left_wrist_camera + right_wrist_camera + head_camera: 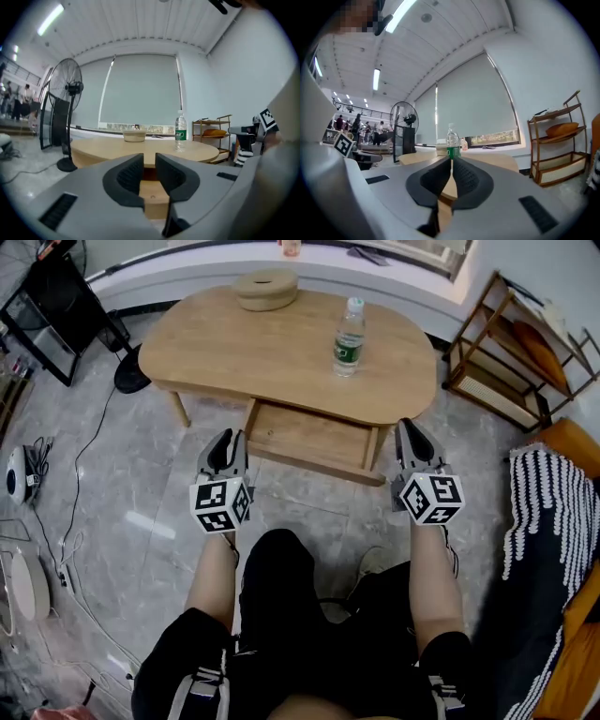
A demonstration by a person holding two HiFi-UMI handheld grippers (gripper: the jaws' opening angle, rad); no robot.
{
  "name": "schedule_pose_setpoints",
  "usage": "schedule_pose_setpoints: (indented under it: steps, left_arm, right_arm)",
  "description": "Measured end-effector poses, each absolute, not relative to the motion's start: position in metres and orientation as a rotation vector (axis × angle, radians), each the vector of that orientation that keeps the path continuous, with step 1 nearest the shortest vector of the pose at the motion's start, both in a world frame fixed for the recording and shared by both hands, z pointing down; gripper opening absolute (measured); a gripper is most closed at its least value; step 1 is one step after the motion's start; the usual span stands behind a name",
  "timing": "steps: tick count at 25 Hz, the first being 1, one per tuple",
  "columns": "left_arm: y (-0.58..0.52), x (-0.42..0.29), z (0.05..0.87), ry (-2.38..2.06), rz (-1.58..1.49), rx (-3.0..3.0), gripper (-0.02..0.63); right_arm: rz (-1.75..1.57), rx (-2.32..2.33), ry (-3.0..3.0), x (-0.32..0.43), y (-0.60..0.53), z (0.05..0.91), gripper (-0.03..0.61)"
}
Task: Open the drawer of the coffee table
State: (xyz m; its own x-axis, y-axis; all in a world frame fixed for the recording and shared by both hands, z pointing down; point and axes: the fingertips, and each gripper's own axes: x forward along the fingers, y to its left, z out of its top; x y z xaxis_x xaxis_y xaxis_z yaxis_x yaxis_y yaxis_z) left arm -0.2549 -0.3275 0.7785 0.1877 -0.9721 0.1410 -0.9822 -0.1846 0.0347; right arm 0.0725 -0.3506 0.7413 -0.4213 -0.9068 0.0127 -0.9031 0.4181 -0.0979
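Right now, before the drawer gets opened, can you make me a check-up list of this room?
Surface: wooden coffee table, top mostly bare.
Job's things: drawer under the top; neither gripper touches it.
Clutter: upright water bottle; round tan dish near the far edge.
Grippers: left gripper jaws slightly apart, empty; right gripper jaws nearly together, empty.
Cables: white cables and a black cable on the floor, left.
Surroundings: wooden shelf at right, fan at left, striped cloth at right.
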Motion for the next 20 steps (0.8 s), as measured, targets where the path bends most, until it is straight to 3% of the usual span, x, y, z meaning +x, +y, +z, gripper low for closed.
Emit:
schedule_pose_setpoints:
  steps: [2, 3, 15, 20]
  left_arm:
    - [-0.329, -0.238, 0.753, -1.999, 0.168, 2.355, 0.033]
    - [-0.330, -0.228, 0.744, -2.008, 0.177, 2.374, 0.028]
    - [-0.342, -0.133, 0.701, -1.861, 0.203, 2.506, 0.021]
    - [-0.370, -0.106, 0.611, -1.863, 0.202, 2.452, 0.021]
  right_arm:
    - [-0.084, -1.690, 2.578, 0.068, -0.345, 0.729, 0.014]
    - [-0.050, -1.692, 2.579, 0.064, -0.342, 0.724, 0.014]
    - [0.130, -1.806, 2.493, 0.081, -0.355, 0.688, 0.014]
    - [0.101, -1.794, 2.541, 0.089, -0.379, 0.600, 0.014]
